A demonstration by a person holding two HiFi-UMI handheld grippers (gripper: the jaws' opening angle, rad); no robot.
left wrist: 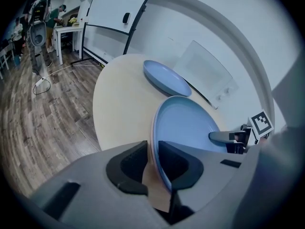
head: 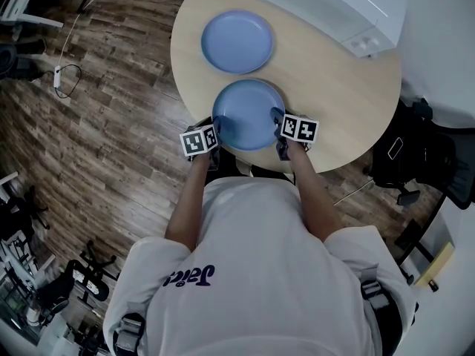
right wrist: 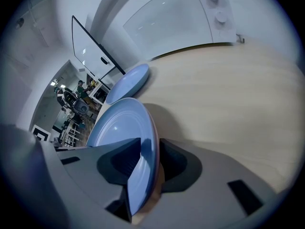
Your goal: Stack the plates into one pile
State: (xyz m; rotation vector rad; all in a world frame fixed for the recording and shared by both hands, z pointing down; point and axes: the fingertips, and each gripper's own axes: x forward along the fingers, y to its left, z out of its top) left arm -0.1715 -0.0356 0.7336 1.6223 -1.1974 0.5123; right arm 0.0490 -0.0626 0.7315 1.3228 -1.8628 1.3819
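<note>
On the round desk, near edge, sits a blue near plate, held from both sides. Left gripper has its fingers closed on the plate's left rim, one finger above the rim and one below. Right gripper does the same on the right rim, fingers clamped on the plate edge. A shadow falls on the desk beside the plate's right rim; can't tell if the plate is clear of the desk. A second blue far plate lies flat just beyond it, toward the far side. A white appliance stands at far right. Wood floor to the left.
</note>
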